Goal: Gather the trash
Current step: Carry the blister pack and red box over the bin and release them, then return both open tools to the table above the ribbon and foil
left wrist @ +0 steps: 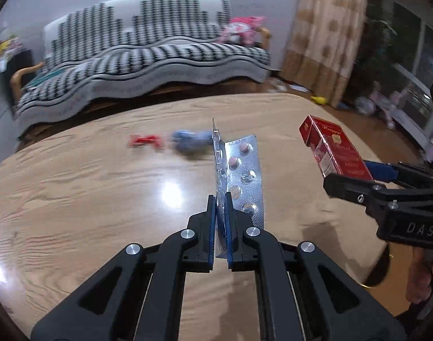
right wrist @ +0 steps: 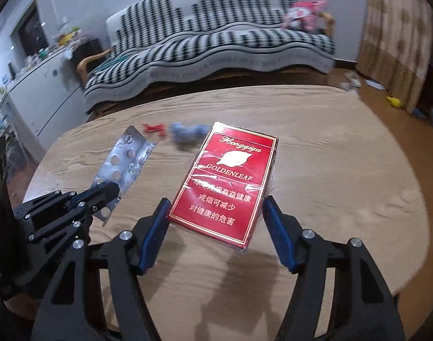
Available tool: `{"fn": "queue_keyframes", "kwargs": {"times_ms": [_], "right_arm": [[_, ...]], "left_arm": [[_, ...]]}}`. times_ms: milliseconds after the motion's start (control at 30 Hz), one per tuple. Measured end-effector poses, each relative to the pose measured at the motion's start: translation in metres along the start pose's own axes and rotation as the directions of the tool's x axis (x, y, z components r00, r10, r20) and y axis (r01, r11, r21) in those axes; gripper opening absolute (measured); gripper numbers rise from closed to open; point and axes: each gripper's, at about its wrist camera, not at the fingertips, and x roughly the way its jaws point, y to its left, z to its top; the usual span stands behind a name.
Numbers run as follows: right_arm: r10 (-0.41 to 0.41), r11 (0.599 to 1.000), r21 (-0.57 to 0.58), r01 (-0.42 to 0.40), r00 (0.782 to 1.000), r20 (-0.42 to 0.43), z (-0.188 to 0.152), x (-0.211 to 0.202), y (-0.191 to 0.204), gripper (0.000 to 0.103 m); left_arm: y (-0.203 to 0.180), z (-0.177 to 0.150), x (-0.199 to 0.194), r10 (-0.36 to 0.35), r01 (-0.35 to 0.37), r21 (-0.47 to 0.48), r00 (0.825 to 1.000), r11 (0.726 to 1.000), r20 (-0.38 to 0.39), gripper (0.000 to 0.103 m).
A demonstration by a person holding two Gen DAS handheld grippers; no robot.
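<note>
My left gripper (left wrist: pixel 220 199) is shut on a silver pill blister pack (left wrist: pixel 245 176) and holds it upright above the wooden table (left wrist: pixel 102 193). It also shows in the right wrist view (right wrist: pixel 122 164), with the left gripper (right wrist: pixel 110 191) at the left. My right gripper (right wrist: pixel 216 207) is shut on a red cigarette box (right wrist: pixel 225 182) and holds it above the table. The box also shows in the left wrist view (left wrist: pixel 335 150), at the right, in the right gripper (left wrist: pixel 347 182). A red wrapper (left wrist: pixel 145 141) and a crumpled blue wrapper (left wrist: pixel 189 142) lie on the table farther back.
A sofa with a black-and-white cover (left wrist: pixel 148 65) stands beyond the table, a pink cushion (left wrist: pixel 242 29) on it. A white cabinet (right wrist: pixel 43 93) is at the left. A curtain (left wrist: pixel 327 34) hangs at the right, with litter on the floor (right wrist: pixel 392 101) below.
</note>
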Motion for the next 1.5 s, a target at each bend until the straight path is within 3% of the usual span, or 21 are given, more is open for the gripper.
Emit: {"fn": "queue_keyframes", "kwargs": {"times_ms": [233, 433, 667, 900, 1333, 1367, 1467, 1500], "right_arm": [[-0.122, 0.989, 0.089, 0.119, 0.992, 0.023, -0.048, -0.064, -0.109, 0.065], [-0.210, 0.958, 0.201, 0.203, 0.977, 0.014, -0.104, -0.115, -0.205, 0.065], [-0.249, 0.913, 0.313, 0.263, 0.965, -0.084, -0.172, -0.137, -0.288, 0.065], [-0.218, 0.884, 0.372, 0.282, 0.954, -0.206, -0.207, -0.122, -0.332, 0.065], [-0.221, 0.879, 0.381, 0.286, 0.953, -0.207, -0.201, -0.120, -0.330, 0.068], [-0.222, 0.878, 0.383, 0.288, 0.953, -0.207, -0.201, -0.120, -0.330, 0.071], [-0.233, 0.871, 0.391, 0.298, 0.950, -0.207, -0.201, -0.120, -0.333, 0.075], [-0.233, 0.869, 0.394, 0.299, 0.950, -0.207, -0.201, -0.120, -0.334, 0.075]], "left_arm": [[-0.116, -0.014, 0.014, -0.193, 0.198, 0.120, 0.980, 0.973, -0.052, 0.005], [-0.227, -0.038, 0.022, -0.336, 0.348, 0.260, 0.937, 0.901, -0.093, 0.005], [-0.315, -0.072, 0.048, -0.415, 0.462, 0.319, 0.886, 0.828, -0.207, 0.005], [-0.346, -0.087, 0.081, -0.396, 0.485, 0.346, 0.869, 0.804, -0.296, 0.005], [-0.361, -0.085, 0.101, -0.393, 0.501, 0.345, 0.855, 0.793, -0.338, 0.006], [-0.361, -0.085, 0.102, -0.386, 0.495, 0.347, 0.859, 0.797, -0.337, 0.011], [-0.358, -0.084, 0.100, -0.378, 0.476, 0.337, 0.869, 0.812, -0.318, 0.063], [-0.356, -0.083, 0.100, -0.382, 0.474, 0.328, 0.872, 0.818, -0.308, 0.063]]}}
